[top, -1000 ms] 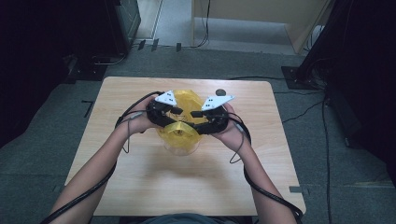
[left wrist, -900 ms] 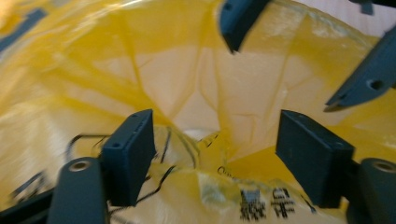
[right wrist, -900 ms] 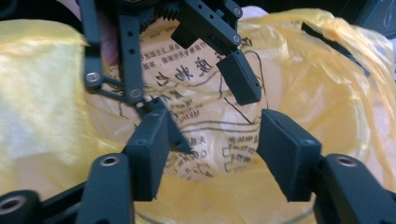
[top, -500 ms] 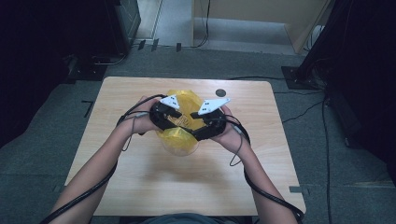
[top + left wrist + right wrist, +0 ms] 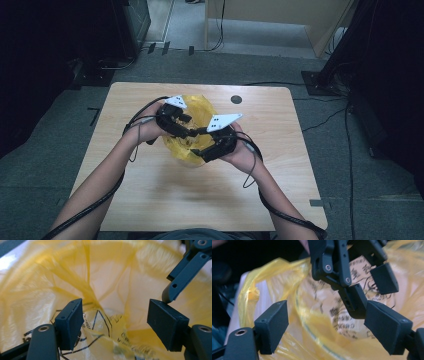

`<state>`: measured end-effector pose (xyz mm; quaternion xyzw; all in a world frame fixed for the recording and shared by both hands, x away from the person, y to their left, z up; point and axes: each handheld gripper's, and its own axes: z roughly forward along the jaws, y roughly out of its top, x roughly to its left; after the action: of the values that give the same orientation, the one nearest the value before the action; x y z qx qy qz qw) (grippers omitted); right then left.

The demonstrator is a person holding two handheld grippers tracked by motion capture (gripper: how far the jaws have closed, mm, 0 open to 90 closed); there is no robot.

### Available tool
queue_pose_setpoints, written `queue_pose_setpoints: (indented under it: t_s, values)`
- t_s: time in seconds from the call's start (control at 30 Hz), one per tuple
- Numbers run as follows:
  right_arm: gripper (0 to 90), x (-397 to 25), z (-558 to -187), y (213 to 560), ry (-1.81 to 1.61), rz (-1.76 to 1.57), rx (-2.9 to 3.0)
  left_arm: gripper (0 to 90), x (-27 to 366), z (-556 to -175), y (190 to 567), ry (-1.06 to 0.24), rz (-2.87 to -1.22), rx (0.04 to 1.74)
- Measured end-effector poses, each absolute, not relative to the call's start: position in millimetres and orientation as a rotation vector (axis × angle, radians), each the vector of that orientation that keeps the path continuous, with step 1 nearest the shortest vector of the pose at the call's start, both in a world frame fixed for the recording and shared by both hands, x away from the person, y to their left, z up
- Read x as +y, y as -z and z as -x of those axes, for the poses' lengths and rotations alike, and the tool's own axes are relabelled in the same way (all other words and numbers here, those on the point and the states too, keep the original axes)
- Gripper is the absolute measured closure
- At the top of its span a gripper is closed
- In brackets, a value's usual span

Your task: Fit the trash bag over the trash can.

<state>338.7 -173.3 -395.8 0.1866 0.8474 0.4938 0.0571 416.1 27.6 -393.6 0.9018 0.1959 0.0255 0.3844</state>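
- The yellow plastic bag (image 5: 192, 131) is sitting in the middle of the high view, on the wooden table (image 5: 150, 200), a bit toward the top edge of the table.
- The bag is lying right between the two grippers, so both are about equally near to it. Its open mouth seems to be facing up.
- In the left gripper view, the bag (image 5: 105, 290) is lying straight ahead of the jaws and under them, filling the frame from top to bottom.
- The left gripper (image 5: 115, 322) is standing spread wide, with the thin yellow plastic in the gap but not pinched.
- In the right gripper view, the bag's rim (image 5: 274, 267) is curving from the upper left of the frame down through the gap between the jaws.
- The right gripper (image 5: 327, 325) is also spread apart, pinching nothing. I think it is getting ready to bite the rim.
- The left gripper's tip (image 5: 352, 300) is hanging in the upper middle of the right gripper view, just beside the right gripper's jaw on the right of the frame.
- In the high view, the hands and grippers are covering much of the bag, so its shape is hard to make out.
- Black writing is showing on the bag, but it is too blurry to read.
- I cannot tell if anything is inside the bag.
- A small dark round spot (image 5: 236, 99) is sitting near the top edge of the table.
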Motion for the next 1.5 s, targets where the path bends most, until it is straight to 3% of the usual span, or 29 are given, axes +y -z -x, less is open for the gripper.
queue_pose_setpoints:
  t_s: [0.47, 0.9, 1.1, 1.33, 1.5]
  values:
    - [15.7, -167, -337, 413, -1.314, -0.394, 2.538, 28.2, 28, -412, 404, 0.008, -2.371, 0.473]
    - [14.6, -176, -341, 409, -1.408, -0.446, 2.538, 46.1, 27, -410, 403, 0.128, -2.443, 0.458]
    - [14.7, -174, -342, 408, -1.395, -0.430, 2.548, 45.5, 26, -411, 403, 0.139, -2.479, 0.503]
    - [16.2, -175, -341, 407, -1.393, -0.432, 2.555, 38.2, 34, -414, 398, 0.071, -2.410, 0.482]
    - [16.4, -174, -341, 406, -1.372, -0.430, 2.564, 32.1, 31, -412, 394, 0.011, -2.463, 0.398]
